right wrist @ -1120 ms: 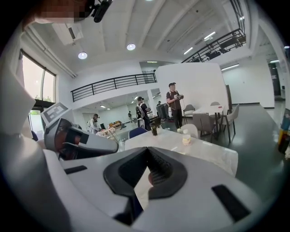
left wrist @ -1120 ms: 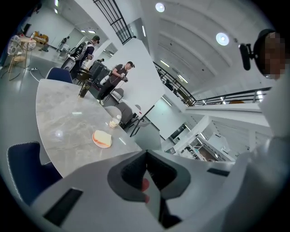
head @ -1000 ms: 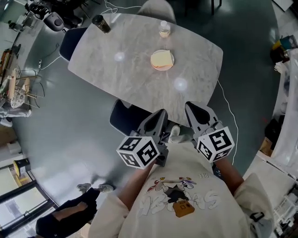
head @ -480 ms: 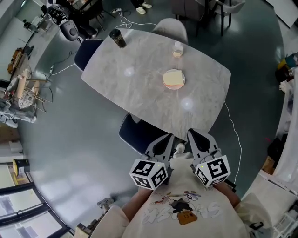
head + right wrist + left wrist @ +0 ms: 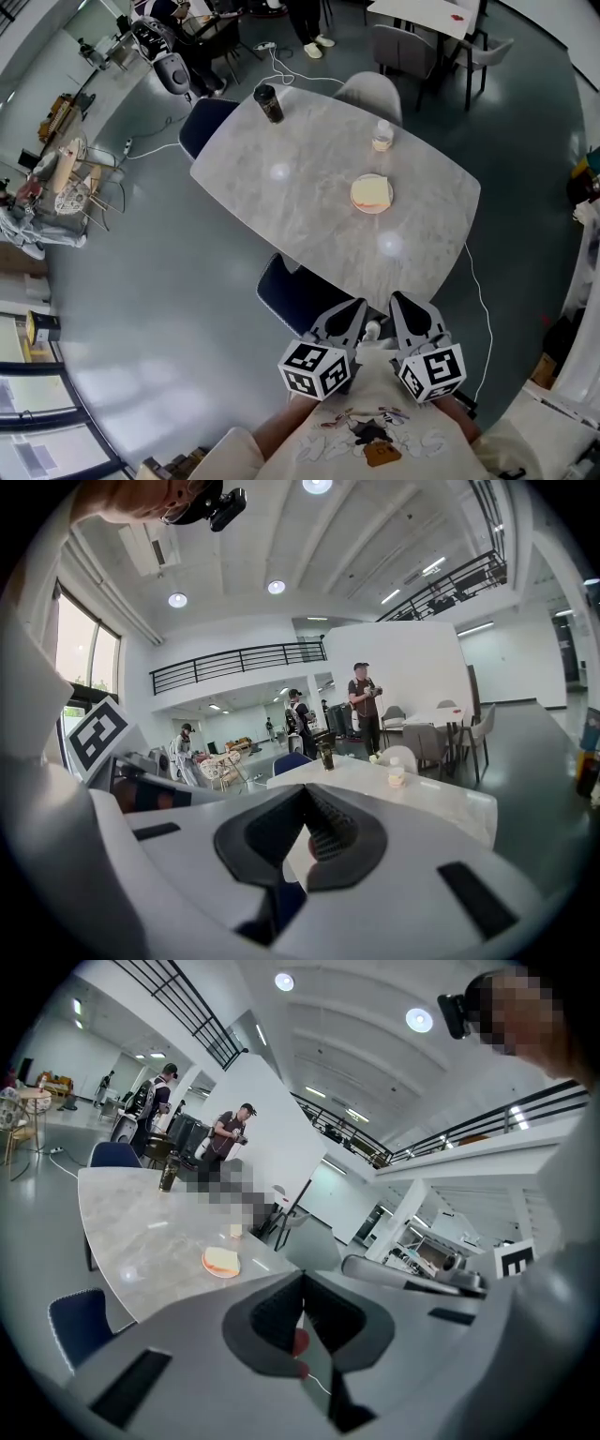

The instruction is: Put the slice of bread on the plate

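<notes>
Head view: we are holding left gripper (image 5: 352,309) and right gripper (image 5: 401,302) near chest, well apart from table (image 5: 309,141); slice of bread (image 5: 371,191) lying on plate (image 5: 375,211).
Left gripper view: fingers (image 5: 277,1312) pressing together, empty.
Right gripper view: 2 fingers (image 5: 333,834) pressing together, empty.
We are judging placement done: best not nudging slice.

The near edge of the table (image 5: 300,187) is partly blocked by a blue chair (image 5: 286,295); bare top is left round the plate (image 5: 373,211), with a bottle (image 5: 382,136) just beyond it.

Plate (image 5: 357,205) farther away than before
</notes>
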`<move>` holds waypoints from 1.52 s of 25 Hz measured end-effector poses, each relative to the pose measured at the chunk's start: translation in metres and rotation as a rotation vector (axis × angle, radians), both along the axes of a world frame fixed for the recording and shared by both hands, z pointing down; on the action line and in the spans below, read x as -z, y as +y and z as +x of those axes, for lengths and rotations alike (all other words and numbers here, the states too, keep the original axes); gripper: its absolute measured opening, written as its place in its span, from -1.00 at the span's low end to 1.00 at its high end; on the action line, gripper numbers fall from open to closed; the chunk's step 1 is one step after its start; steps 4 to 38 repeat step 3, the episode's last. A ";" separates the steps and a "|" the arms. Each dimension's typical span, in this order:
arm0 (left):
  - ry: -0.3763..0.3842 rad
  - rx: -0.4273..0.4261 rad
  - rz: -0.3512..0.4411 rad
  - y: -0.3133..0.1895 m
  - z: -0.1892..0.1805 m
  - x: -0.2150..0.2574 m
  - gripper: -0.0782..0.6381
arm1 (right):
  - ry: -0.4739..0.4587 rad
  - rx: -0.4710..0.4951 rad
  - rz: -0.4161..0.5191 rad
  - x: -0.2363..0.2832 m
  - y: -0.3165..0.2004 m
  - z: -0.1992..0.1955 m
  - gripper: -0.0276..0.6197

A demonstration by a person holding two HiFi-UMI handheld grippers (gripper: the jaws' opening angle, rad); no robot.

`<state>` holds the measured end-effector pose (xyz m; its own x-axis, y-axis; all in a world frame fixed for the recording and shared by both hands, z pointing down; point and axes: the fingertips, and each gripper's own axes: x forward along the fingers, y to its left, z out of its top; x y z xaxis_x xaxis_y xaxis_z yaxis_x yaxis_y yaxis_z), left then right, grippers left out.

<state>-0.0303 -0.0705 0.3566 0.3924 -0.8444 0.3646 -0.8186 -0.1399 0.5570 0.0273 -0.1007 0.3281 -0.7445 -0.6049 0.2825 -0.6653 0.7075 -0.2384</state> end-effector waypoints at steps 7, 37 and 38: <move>0.008 -0.008 -0.013 0.002 0.003 0.000 -0.75 | -0.006 -0.003 -0.021 -0.004 0.006 0.001 -0.90; 0.008 -0.008 -0.013 0.002 0.003 0.000 -0.75 | -0.006 -0.003 -0.021 -0.004 0.006 0.001 -0.90; 0.008 -0.008 -0.013 0.002 0.003 0.000 -0.75 | -0.006 -0.003 -0.021 -0.004 0.006 0.001 -0.90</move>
